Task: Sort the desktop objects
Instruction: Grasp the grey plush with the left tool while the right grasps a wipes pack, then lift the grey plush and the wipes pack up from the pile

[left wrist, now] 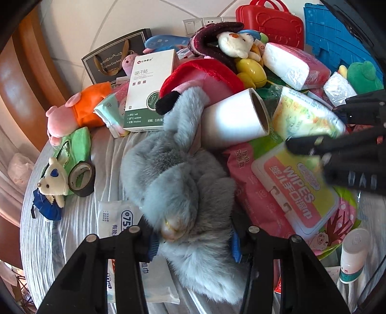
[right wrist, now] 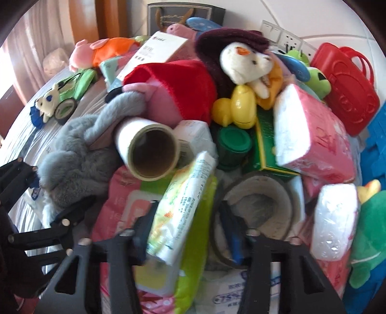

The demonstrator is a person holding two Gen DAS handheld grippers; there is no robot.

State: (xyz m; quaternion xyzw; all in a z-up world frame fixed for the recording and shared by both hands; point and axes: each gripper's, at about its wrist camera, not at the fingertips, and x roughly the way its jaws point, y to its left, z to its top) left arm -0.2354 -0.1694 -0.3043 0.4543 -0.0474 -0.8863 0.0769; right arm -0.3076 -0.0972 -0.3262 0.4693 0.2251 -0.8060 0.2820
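Observation:
A grey fluffy plush toy (left wrist: pixel 173 178) lies on the cloth at the front of the pile. My left gripper (left wrist: pixel 194 244) is shut on its lower part, and fur fills the gap between the blue pads. In the right wrist view this gripper (right wrist: pixel 45 193) shows at the left edge on the same plush (right wrist: pixel 72 154). A yellow-green floral tissue pack (right wrist: pixel 185 188) stands tilted between the fingers of my right gripper (right wrist: pixel 187 234). The left pad lies against it, while the right pad stands bare with a small gap. The left wrist view shows that gripper (left wrist: pixel 311 125) around the end of the pack (left wrist: pixel 306 113).
A white paper roll (left wrist: pixel 236 118) and a pink wipes pack (left wrist: pixel 296 188) lie beside the plush. Plush toys, boxes, a red case (left wrist: pixel 270 21) and a blue crate (left wrist: pixel 337 36) crowd the back. A dark tape roll (left wrist: pixel 80 178), small bear (left wrist: pixel 53 181) and bottle (left wrist: pixel 352 256) sit near the edges.

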